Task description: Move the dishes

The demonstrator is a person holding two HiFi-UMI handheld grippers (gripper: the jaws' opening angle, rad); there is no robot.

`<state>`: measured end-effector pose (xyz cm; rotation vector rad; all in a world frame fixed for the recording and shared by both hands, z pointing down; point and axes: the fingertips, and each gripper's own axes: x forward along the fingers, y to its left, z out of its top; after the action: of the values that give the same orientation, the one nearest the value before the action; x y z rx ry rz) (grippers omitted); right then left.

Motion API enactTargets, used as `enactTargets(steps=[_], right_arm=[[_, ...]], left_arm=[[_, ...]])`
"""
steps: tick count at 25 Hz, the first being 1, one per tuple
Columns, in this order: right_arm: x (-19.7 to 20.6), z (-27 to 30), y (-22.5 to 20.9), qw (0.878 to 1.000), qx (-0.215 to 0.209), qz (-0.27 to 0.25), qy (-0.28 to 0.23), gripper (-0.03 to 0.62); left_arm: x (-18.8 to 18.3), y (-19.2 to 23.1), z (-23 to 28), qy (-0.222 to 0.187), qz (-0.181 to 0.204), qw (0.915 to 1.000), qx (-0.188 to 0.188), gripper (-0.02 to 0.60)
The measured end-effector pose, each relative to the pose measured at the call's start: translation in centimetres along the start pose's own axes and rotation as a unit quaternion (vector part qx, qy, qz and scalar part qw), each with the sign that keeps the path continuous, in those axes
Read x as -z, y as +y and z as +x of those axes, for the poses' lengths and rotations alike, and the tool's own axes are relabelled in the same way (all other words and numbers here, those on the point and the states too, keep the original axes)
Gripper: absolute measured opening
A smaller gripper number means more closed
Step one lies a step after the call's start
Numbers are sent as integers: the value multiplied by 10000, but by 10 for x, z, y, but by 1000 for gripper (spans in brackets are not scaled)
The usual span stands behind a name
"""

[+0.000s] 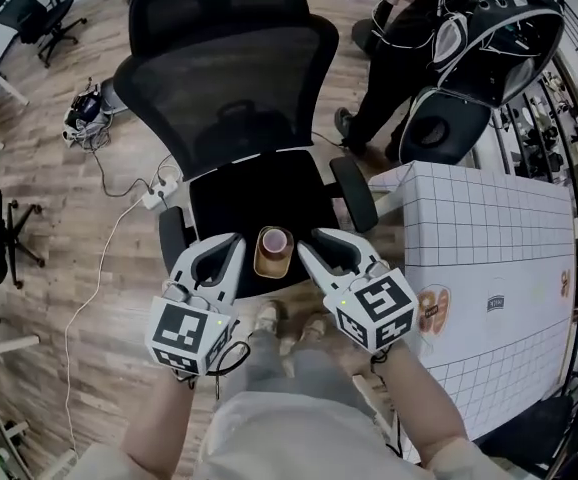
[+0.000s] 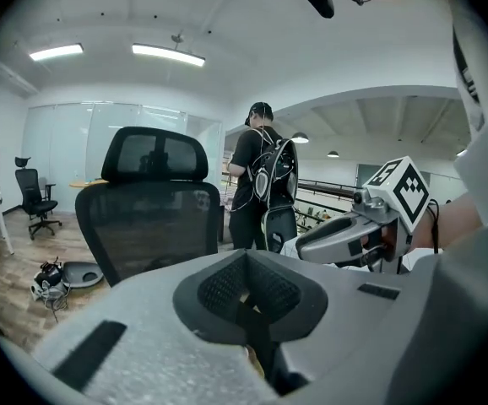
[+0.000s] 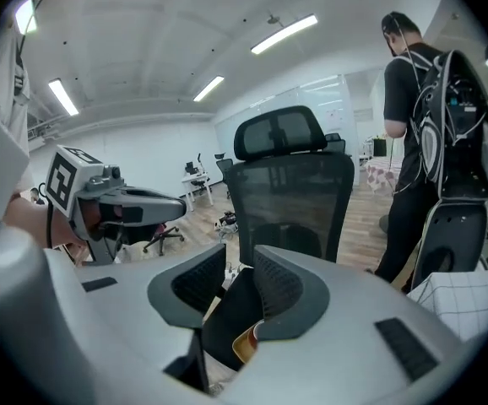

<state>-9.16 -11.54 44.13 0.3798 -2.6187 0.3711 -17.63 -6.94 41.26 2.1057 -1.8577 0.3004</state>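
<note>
The right gripper (image 3: 237, 264) has its 2 jaws parted with only air between the pads. Through the gap, low in the right gripper view, we glimpse the rim of the tan dish (image 3: 248, 342). The left gripper (image 2: 246, 260) looks closed, its pad tips meeting and nothing caught between them. In the head view both tools sit low in the centre of the frame, the left gripper (image 1: 214, 253) and the right gripper (image 1: 327, 243) flanking the dish (image 1: 273, 258) without touching it. The dish rests at the front edge of the black chair seat (image 1: 259, 193), just below mid-frame. We judge the task barely begun: nothing is gripped or lifted, so the grasp, the carry and the set-down are all left to do. The table with the white gridded cloth (image 1: 489, 238) at the right of the frame may be where the dish goes, though we cannot tell. The dish is small, tan and rounded at the corners, and 1 little cup (image 1: 275, 239) with a pinkish rim and a dark inside stands upright in it. We see no other dishes on the seat.
</note>
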Motion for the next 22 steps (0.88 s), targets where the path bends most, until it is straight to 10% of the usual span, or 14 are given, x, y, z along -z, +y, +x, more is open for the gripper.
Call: enactTargets(steps=[13, 22], right_arm=[[157, 109, -49, 9941, 29, 335, 1034, 110], [249, 175, -73, 9859, 87, 648, 1543, 110]], left_arm=[[155, 4, 63, 465, -229, 9972, 548, 14], [250, 55, 98, 1141, -542, 9919, 161, 14]])
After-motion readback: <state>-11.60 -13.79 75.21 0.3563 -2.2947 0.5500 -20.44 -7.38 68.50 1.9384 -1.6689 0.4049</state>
